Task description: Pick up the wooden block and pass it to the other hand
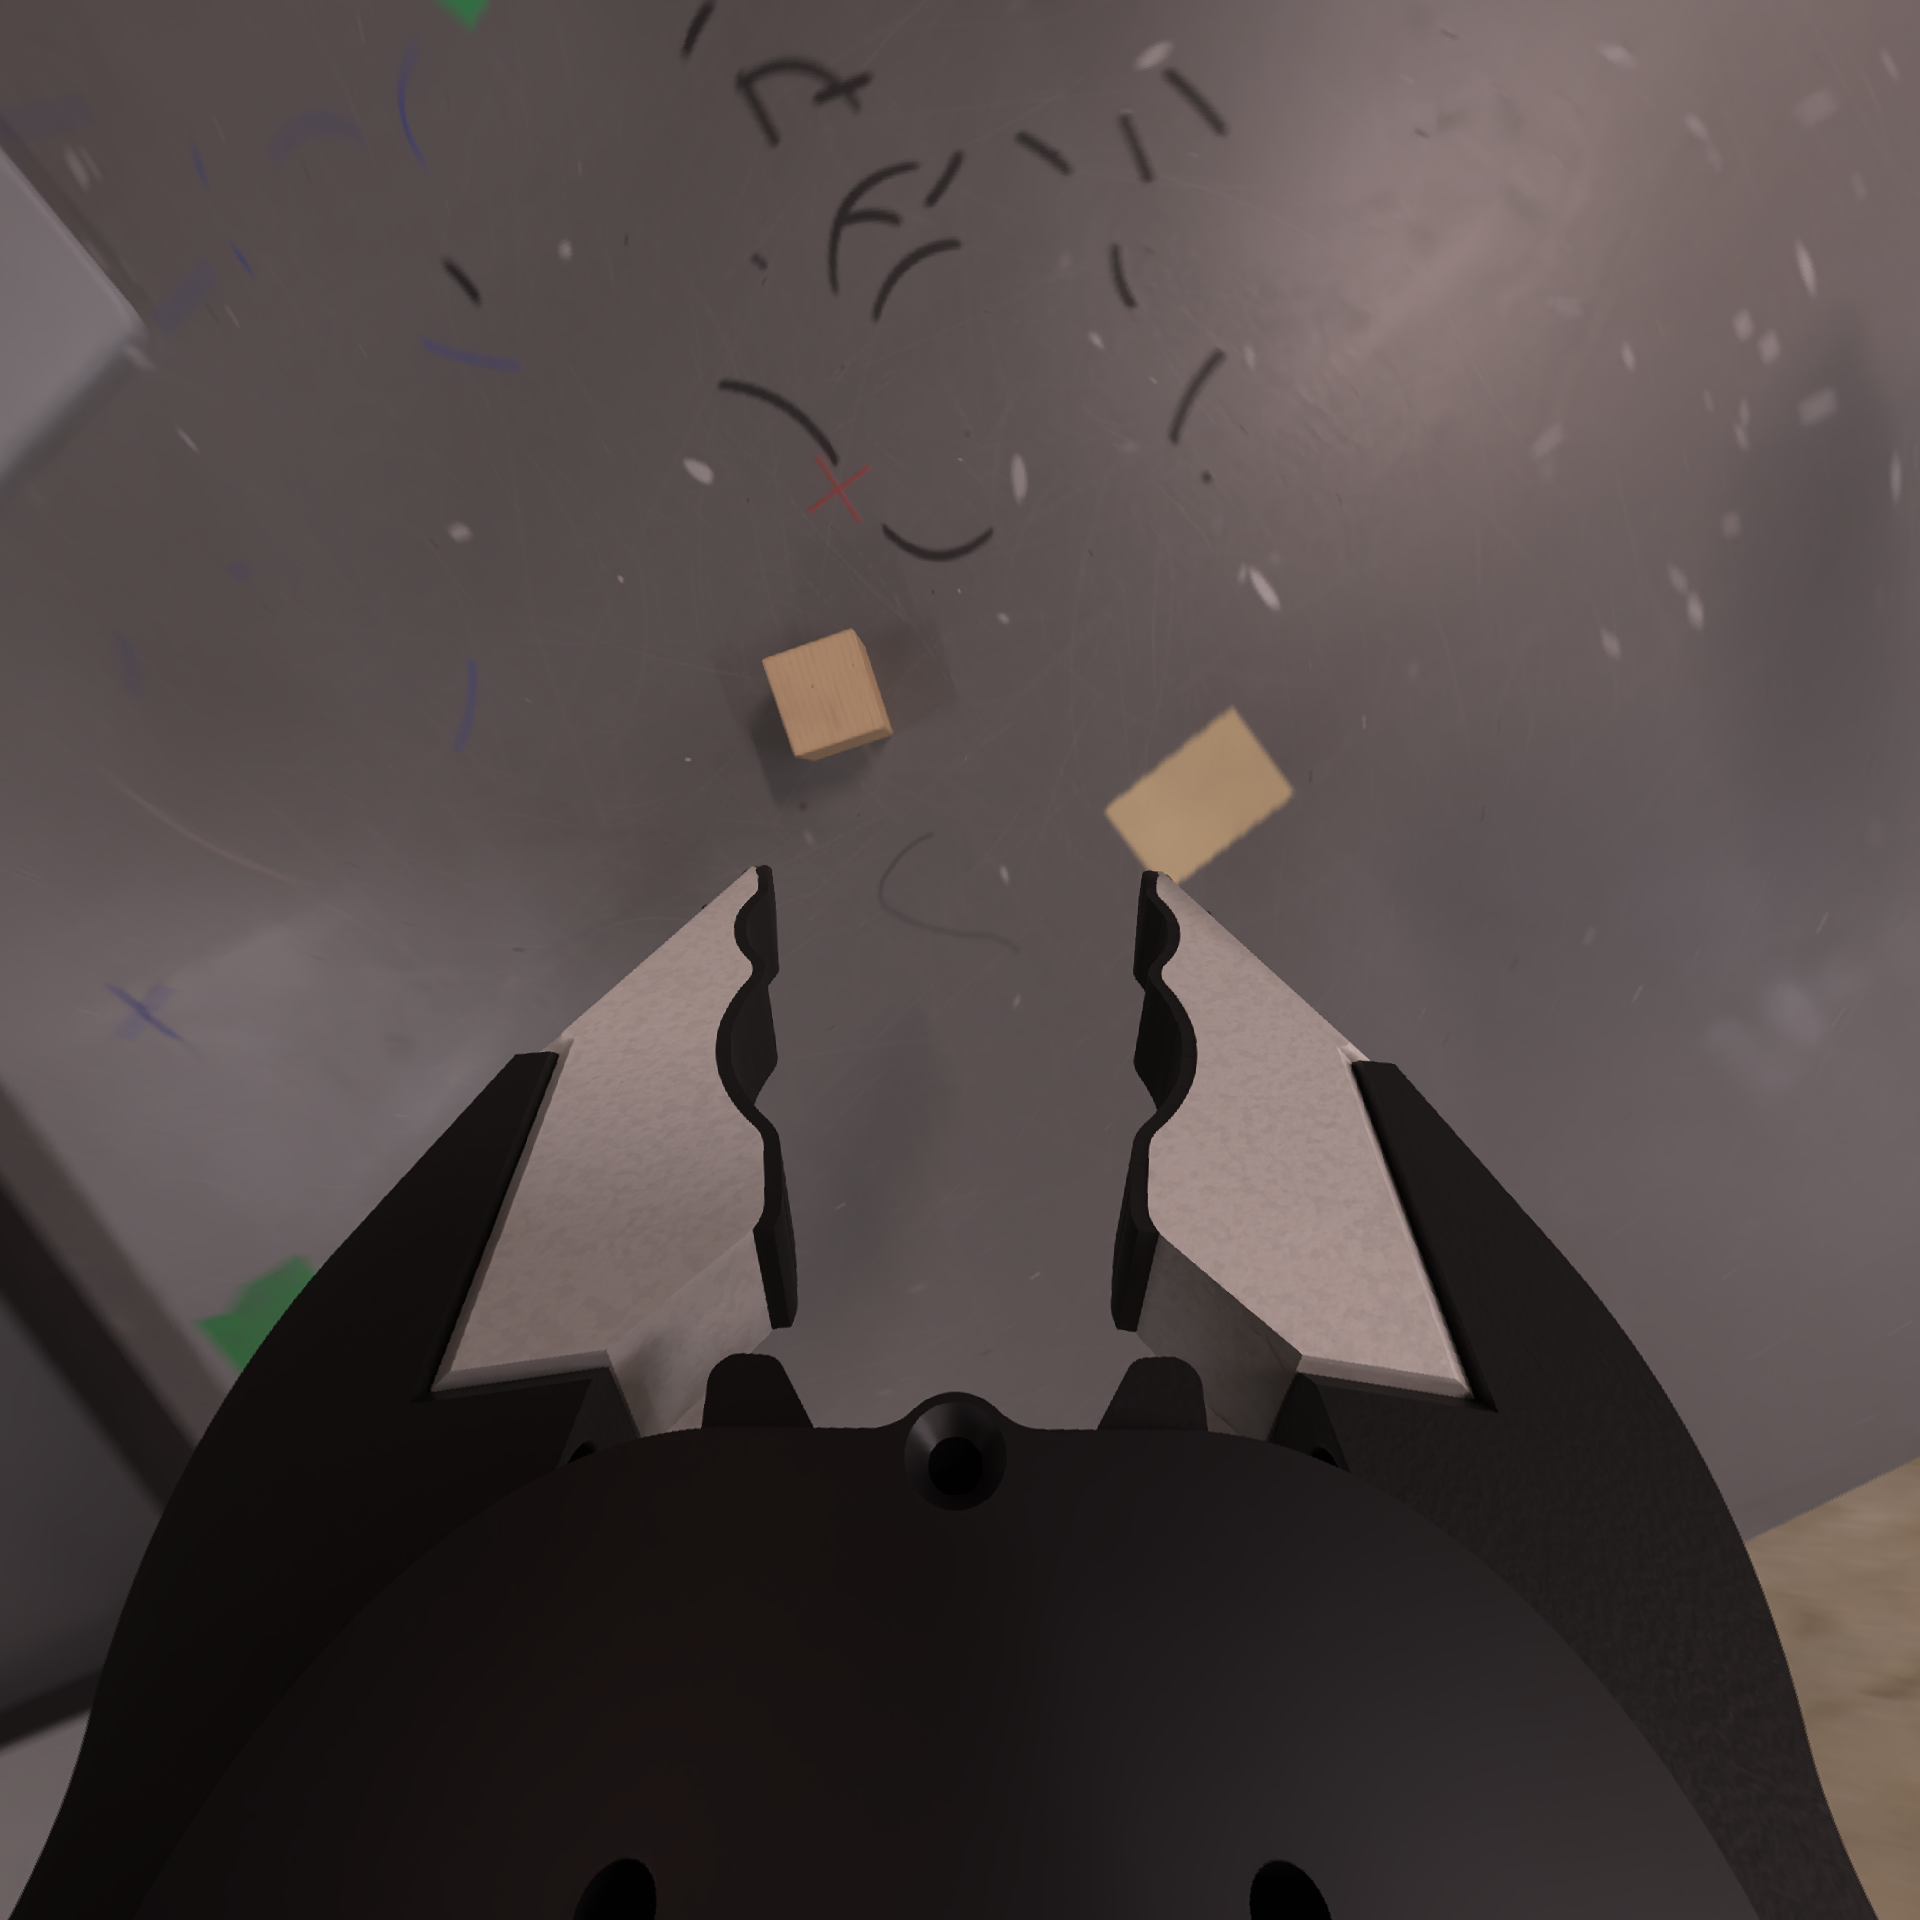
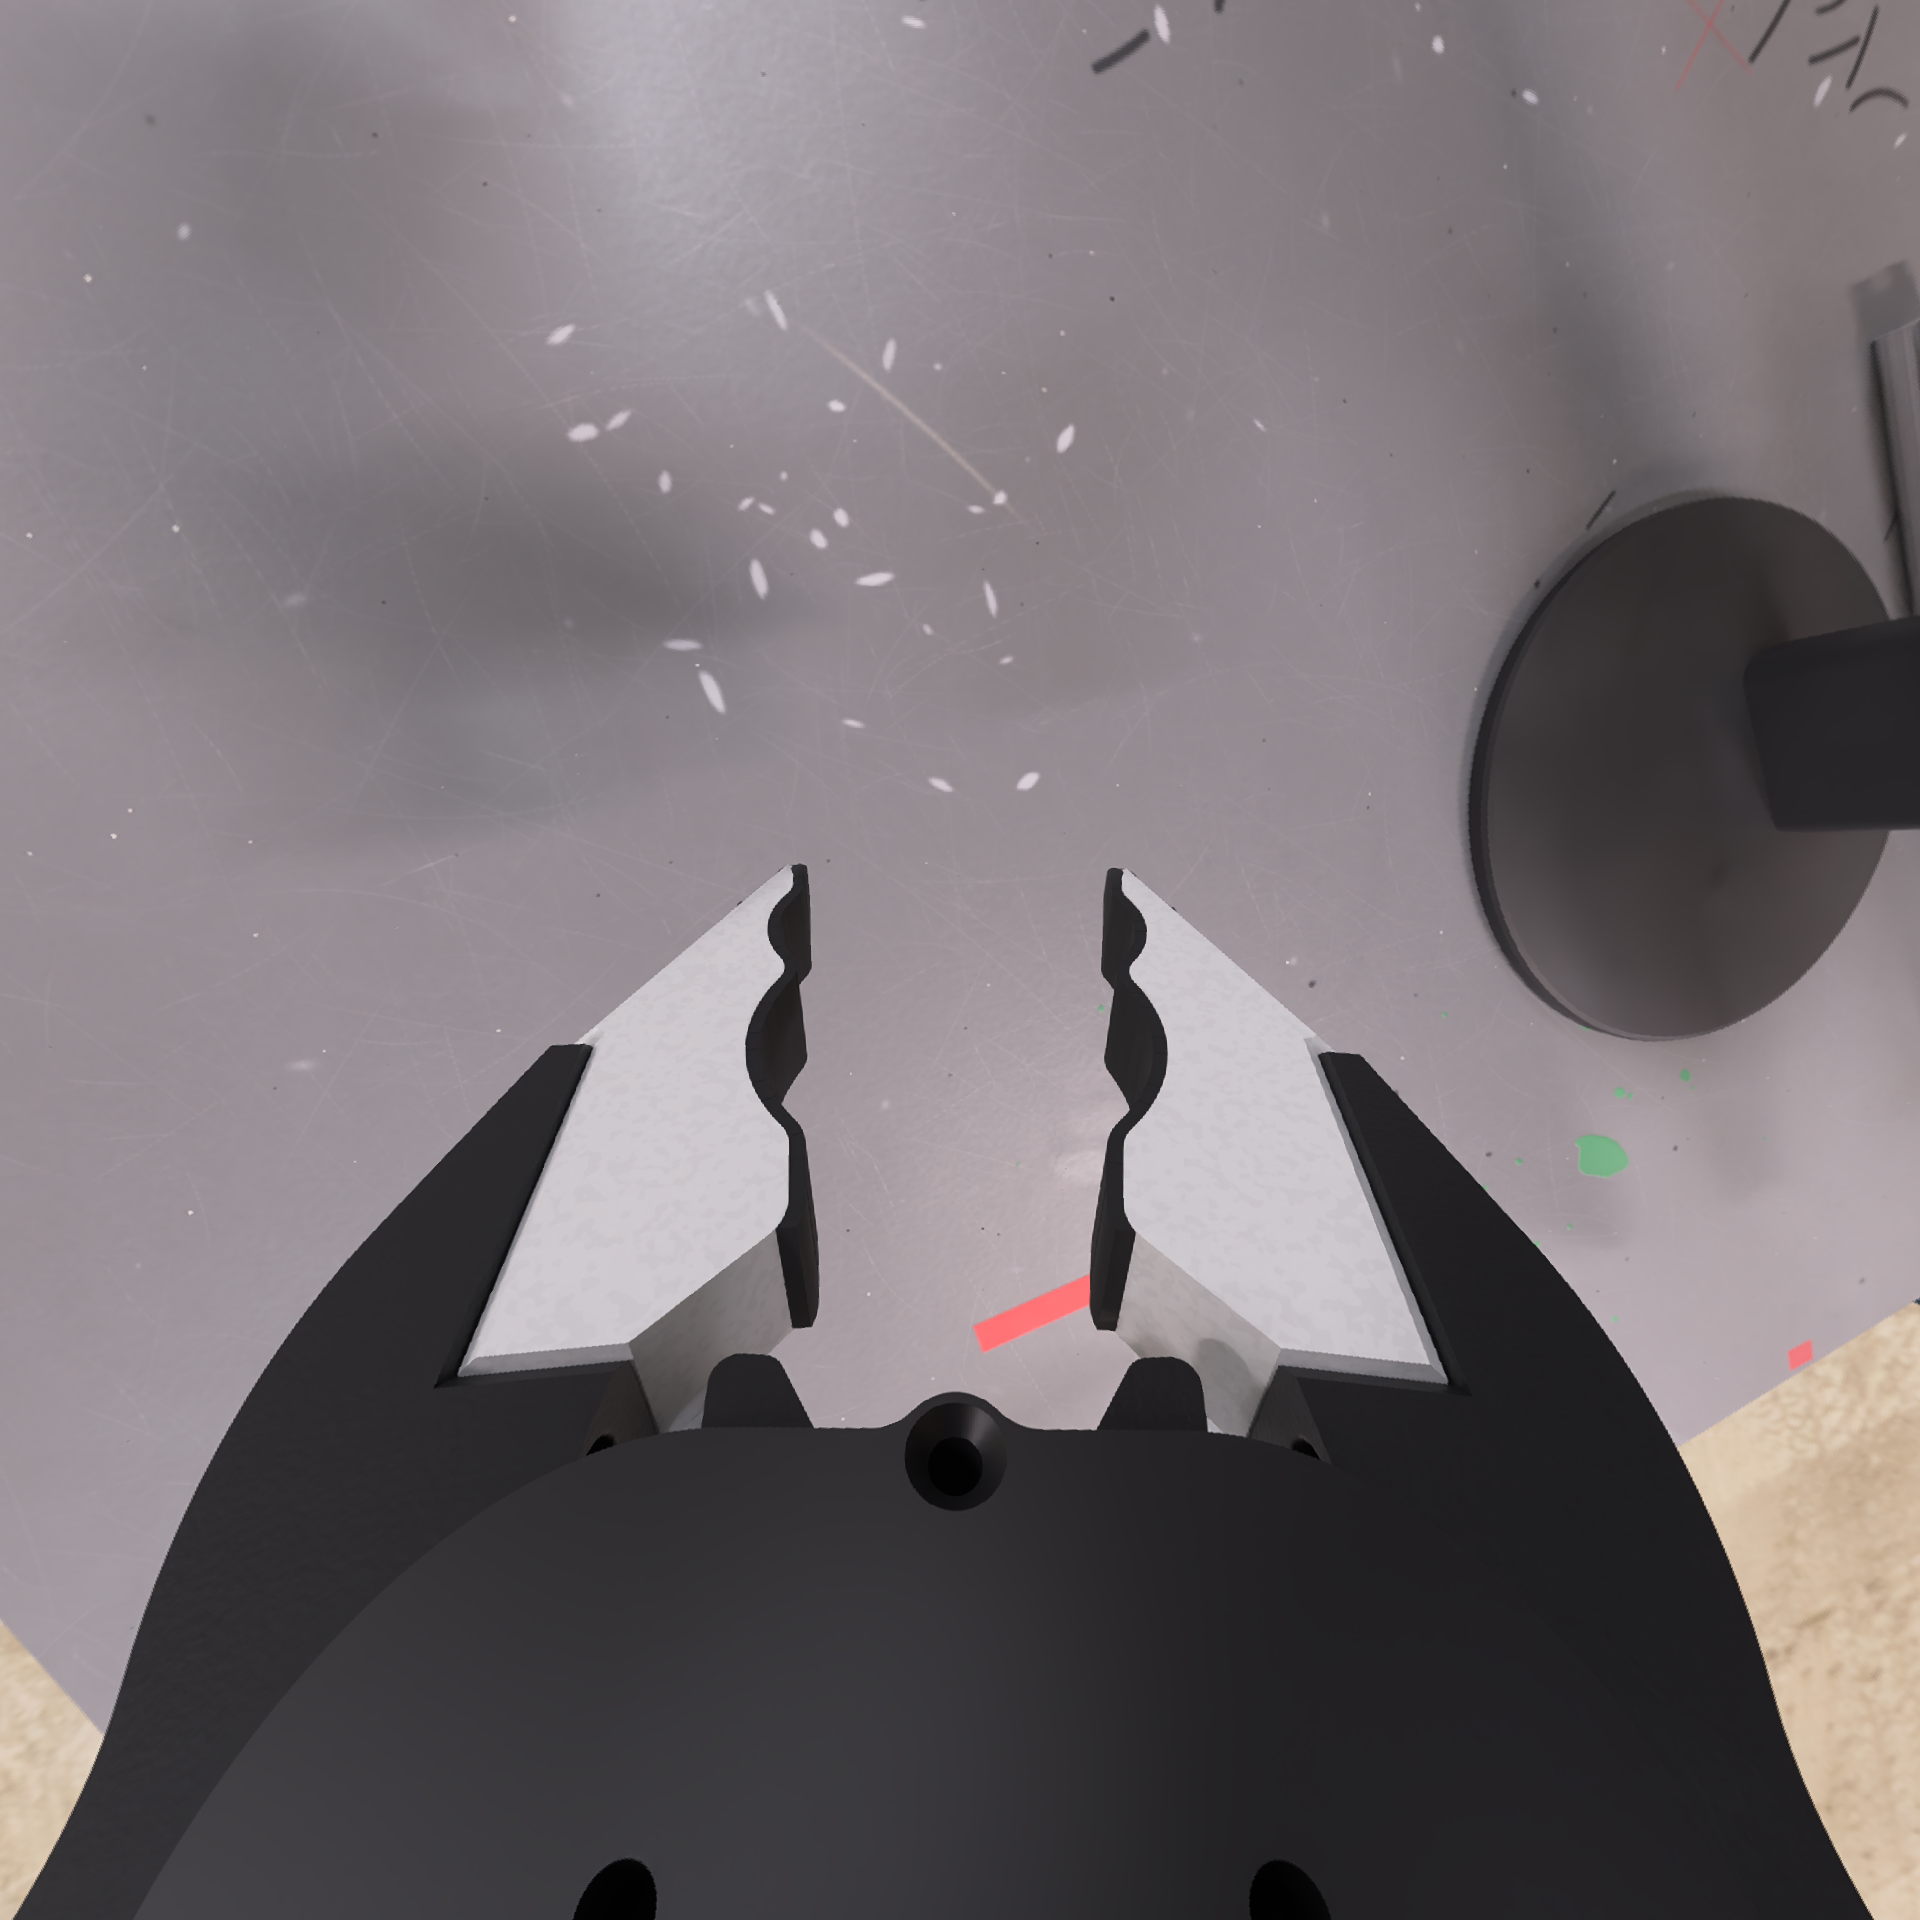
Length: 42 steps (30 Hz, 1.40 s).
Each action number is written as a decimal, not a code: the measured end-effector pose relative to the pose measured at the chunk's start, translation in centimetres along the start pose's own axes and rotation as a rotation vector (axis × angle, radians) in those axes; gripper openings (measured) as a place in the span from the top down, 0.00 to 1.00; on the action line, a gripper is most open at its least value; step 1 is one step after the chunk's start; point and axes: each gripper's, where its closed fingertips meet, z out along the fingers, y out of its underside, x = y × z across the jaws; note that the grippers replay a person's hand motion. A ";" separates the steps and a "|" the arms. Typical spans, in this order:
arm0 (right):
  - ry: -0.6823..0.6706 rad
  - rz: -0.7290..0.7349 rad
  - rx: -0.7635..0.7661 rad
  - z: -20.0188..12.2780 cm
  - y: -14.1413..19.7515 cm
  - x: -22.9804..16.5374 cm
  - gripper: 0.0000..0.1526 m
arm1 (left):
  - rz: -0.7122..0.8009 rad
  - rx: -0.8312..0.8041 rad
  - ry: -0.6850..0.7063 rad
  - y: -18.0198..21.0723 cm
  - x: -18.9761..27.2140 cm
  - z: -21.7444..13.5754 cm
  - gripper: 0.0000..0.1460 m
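A small light wooden block (image 1: 826,693) lies on the grey scuffed table (image 1: 1455,520) in the left wrist view, ahead of and slightly left of my left gripper (image 1: 954,871). The left gripper is open and empty, above the table and short of the block. My right gripper (image 2: 954,868) is open and empty over a bare patch of the table (image 2: 520,520). The block does not show in the right wrist view.
A flat tan patch (image 1: 1200,795) lies on the table just right of the block. A dark round base with a post (image 2: 1662,769) stands at the right in the right wrist view. The table's edge and tan floor (image 2: 1808,1558) show at the lower right.
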 end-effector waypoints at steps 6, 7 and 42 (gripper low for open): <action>0.018 -0.042 0.022 0.1 0.4 -1.6 0.65 | -0.215 -0.153 -0.070 -2.0 -1.6 5.3 0.52; 0.015 -0.045 0.029 0.1 0.5 -1.7 0.66 | -0.225 -0.183 -0.104 -2.0 -2.1 5.8 0.53; 0.143 -0.229 0.886 -6.2 -15.3 -10.8 0.52 | -0.125 0.416 1.478 -5.4 18.7 -10.4 0.81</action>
